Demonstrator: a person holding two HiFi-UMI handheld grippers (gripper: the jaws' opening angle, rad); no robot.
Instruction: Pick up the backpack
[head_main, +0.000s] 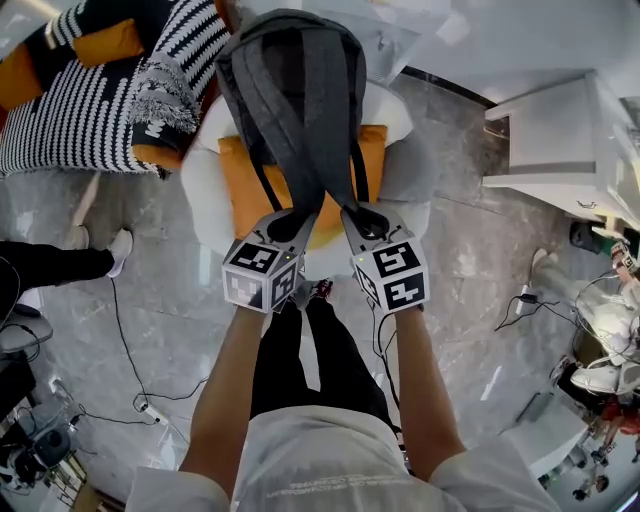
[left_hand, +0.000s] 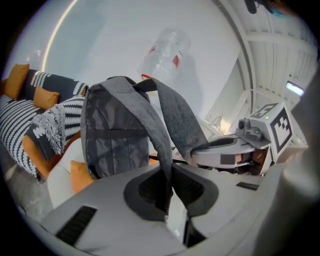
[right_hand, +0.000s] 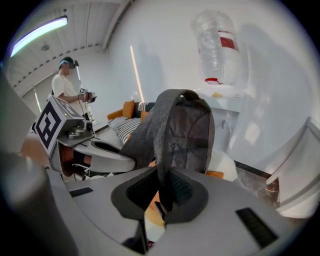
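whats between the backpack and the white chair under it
An orange cushion, lying on the white chair below the backpack; the head view shows it best.

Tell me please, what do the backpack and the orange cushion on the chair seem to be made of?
The backpack looks like woven synthetic fabric, matte dark grey. Its straps show a heathered weave and bend softly. The orange cushion is probably soft cloth: it has no shine and rounded edges.

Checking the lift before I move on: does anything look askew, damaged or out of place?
Nothing stands out. The grey backpack is held above the orange cushion, one shoulder strap clamped in the left gripper and one in the right gripper.
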